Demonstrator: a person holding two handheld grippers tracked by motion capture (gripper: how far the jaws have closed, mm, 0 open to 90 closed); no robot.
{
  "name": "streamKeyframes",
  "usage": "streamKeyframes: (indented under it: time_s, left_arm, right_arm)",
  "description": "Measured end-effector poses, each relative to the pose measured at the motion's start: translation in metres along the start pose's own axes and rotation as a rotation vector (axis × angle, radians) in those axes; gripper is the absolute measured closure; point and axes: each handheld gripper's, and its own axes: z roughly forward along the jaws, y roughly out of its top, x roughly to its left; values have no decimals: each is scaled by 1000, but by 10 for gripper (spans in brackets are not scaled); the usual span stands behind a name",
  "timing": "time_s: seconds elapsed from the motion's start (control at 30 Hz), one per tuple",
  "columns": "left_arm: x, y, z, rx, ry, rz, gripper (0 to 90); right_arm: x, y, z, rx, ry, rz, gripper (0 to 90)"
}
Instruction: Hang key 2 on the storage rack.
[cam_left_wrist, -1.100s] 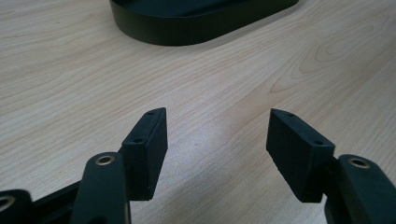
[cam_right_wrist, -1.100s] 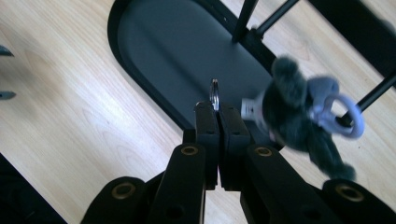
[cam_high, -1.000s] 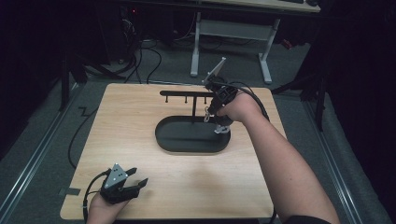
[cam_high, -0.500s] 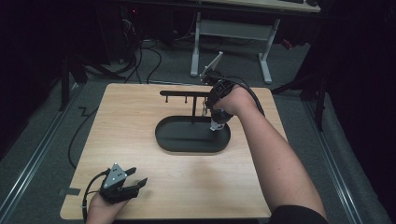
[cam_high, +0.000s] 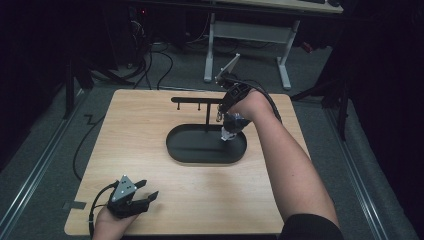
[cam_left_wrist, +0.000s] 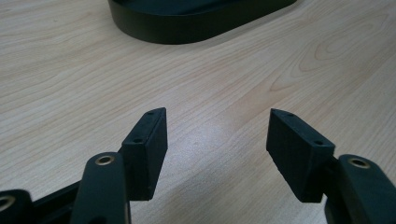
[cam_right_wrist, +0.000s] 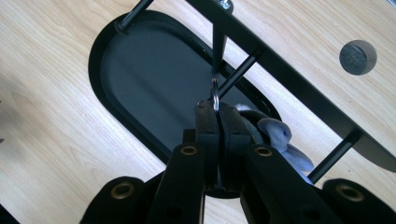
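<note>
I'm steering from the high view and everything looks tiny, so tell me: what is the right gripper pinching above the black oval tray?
Observer: The right gripper view shows the right gripper shut on a small silver metal ring.
Operator: Is something hanging on the ring?
Observer: A soft pale blue-grey charm lies right beside the jaws, over the black oval tray. I can't tell how it is attached.
Operator: Is the ring hooked on the stand?
Observer: Not yet, it seems. The ring sits just below the tip of a thin black peg that hangs from the black metal bar.
</note>
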Motion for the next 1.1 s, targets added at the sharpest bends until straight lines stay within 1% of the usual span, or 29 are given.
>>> streamKeyframes:
  time_s: [0.03, 0.13, 0.17, 0.2, 0.23, 0.27, 0.3, 0.37, 0.4, 0.43, 0.57, 0.63, 0.67, 0.73, 0.77, 0.83, 0.9, 0.93, 1.0, 1.03, 1.1]
  left_arm:
    - [0, 0, 0, 0, 0, 1, 390]
    - [0, 0, 0, 0, -2, 0, 390]
    - [0, 0, 0, 0, -2, 1, 390]
    - [0, 0, 0, 0, -2, 2, 390]
    - [0, 0, 0, 0, -2, 2, 390]
    - [0, 0, 0, 0, -2, 2, 390]
    - [0, 0, 0, 0, -3, 1, 390]
    - [0, 0, 1, 1, -5, 2, 390]
    - [0, 0, 1, 2, -5, 3, 390]
    - [0, 0, 1, 3, -6, 3, 390]
    - [0, 0, 1, 2, -5, 5, 390]
    - [0, 0, 2, 3, -6, 5, 390]
    - [0, 0, 2, 3, -6, 5, 390]
    - [-1, 0, 2, 3, -8, 3, 390]
    - [-1, 0, 2, 3, -8, 4, 390]
    - [-1, 1, 2, 15, -14, 10, 390]
    - [-2, 0, 4, 9, -13, 10, 389]
    - [-2, 0, 4, 14, -15, 13, 389]
    - [-3, 0, 6, 24, -17, 20, 389]
    - [-3, 0, 6, 23, -17, 21, 388]
    - [-4, 0, 7, 27, -17, 23, 389]
  right_arm:
    - [-2, 0, 0, -3, -2, -4, 888]
    - [-3, 1, 2, -6, -8, 22, 886]
    - [-5, 2, 2, -14, -17, 5, 886]
    - [-5, 2, 3, -20, -18, 11, 886]
    - [-4, 2, 4, -20, -20, 29, 884]
    - [-5, 3, 4, -21, -29, 19, 869]
    - [-5, 3, 5, -31, -28, 27, 846]
    - [-4, 3, 4, -45, -27, 34, 826]
    - [-3, 3, 3, -53, -36, 26, 821]
    - [-3, 2, 3, -55, -34, 20, 820]
    - [3, -2, -2, -68, -46, 23, 799]
    - [5, -6, -4, -72, -44, 15, 785]
    - [6, -9, -5, -74, -39, 21, 779]
    - [7, -14, -6, -88, -31, 13, 764]
    - [8, -18, -6, -88, -24, 17, 750]
    - [8, -25, -5, -95, -26, 18, 727]
    - [9, -34, -4, -106, -14, 28, 705]
    - [9, -38, -3, -116, -13, 20, 692]
    - [11, -47, -2, -140, -10, 41, 686]
    - [10, -52, -1, -146, -14, 36, 675]
    - [9, -62, 2, -150, -12, 42, 672]
